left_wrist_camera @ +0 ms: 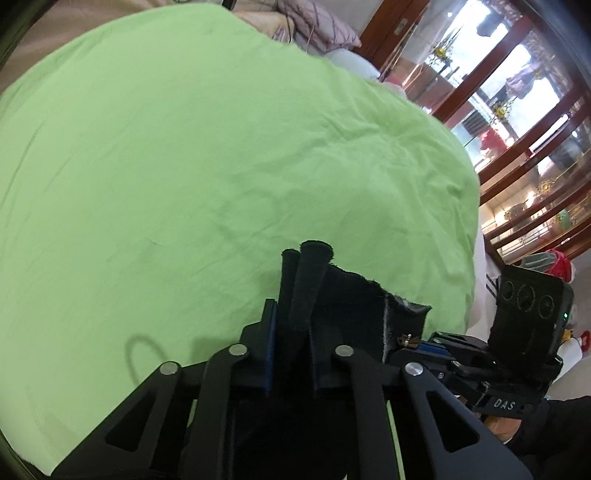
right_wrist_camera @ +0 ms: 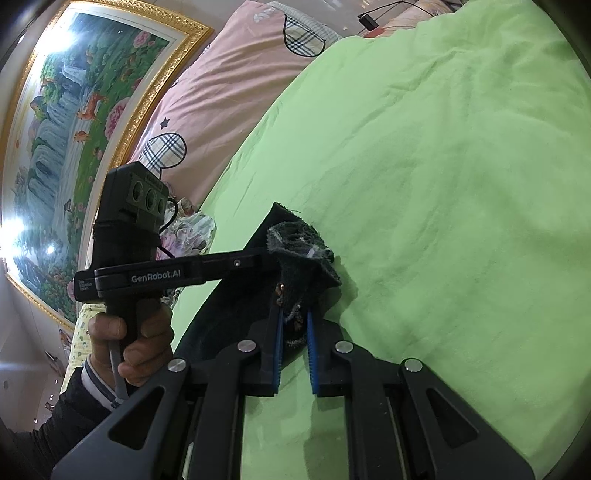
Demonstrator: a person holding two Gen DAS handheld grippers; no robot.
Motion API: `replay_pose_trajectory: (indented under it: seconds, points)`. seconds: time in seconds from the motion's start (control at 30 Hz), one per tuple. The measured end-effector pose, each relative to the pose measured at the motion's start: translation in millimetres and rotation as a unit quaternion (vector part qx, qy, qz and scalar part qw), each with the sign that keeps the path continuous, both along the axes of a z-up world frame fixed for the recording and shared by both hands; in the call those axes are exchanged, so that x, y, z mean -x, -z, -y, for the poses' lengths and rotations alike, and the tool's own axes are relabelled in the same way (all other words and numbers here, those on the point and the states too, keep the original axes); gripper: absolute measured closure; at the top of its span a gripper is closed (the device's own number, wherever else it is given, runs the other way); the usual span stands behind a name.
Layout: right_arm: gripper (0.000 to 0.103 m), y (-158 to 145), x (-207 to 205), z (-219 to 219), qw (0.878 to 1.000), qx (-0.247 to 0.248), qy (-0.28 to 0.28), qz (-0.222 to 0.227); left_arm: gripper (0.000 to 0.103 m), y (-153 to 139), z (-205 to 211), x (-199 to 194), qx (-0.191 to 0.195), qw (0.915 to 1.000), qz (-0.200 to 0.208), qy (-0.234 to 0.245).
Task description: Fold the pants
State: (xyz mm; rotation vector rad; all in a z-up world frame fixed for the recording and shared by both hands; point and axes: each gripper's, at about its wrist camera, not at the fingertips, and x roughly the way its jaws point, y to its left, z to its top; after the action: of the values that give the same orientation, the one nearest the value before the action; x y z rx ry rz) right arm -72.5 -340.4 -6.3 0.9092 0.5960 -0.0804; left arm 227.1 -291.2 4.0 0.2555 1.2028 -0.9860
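The black pants [left_wrist_camera: 354, 295] lie bunched on a green sheet [left_wrist_camera: 221, 147]. In the left wrist view my left gripper [left_wrist_camera: 295, 314] is shut on a rolled fold of the black cloth, which sticks up past the fingertips. My right gripper [left_wrist_camera: 417, 343] holds the same bundle from the right, beside a brass button. In the right wrist view my right gripper [right_wrist_camera: 294, 332] is shut on the pants [right_wrist_camera: 303, 251], whose grey fleecy lining is turned outward at the waist. My left gripper [right_wrist_camera: 264, 254], held by a hand [right_wrist_camera: 125, 343], reaches into the cloth from the left. The rest of the pants hangs hidden below the grippers.
The green sheet [right_wrist_camera: 443, 184] spreads wide ahead of both grippers. A pink quilt with plaid hearts [right_wrist_camera: 229, 85] and a gold-framed painting [right_wrist_camera: 74, 129] lie to the left. A wood-and-glass cabinet [left_wrist_camera: 517, 129] stands past the bed's right edge [left_wrist_camera: 476, 221]. Pillows [left_wrist_camera: 317, 26] lie at the far end.
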Motion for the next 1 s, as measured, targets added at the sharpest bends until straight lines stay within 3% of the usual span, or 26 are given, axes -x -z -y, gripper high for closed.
replay_pose_trajectory:
  seconds: [0.23, 0.57, 0.77, 1.0]
  points:
    - [0.091, -23, 1, -8, 0.999, 0.009, -0.022, 0.032, 0.092, -37, -31, 12, 0.067, 0.9976, 0.018, -0.010]
    - [0.091, -71, -15, -51, 0.985, 0.018, -0.127, 0.114, 0.092, -78, -108, 42, 0.134, 0.9879, 0.057, -0.053]
    - [0.091, -72, -33, -91, 0.974, 0.013, -0.193, 0.122, 0.092, -75, -153, 56, 0.156, 0.9819, 0.058, -0.091]
    - [0.091, -54, -53, -128, 0.964, 0.007, -0.250, 0.093, 0.093, -55, -197, 75, 0.171, 0.9752, 0.058, -0.128]
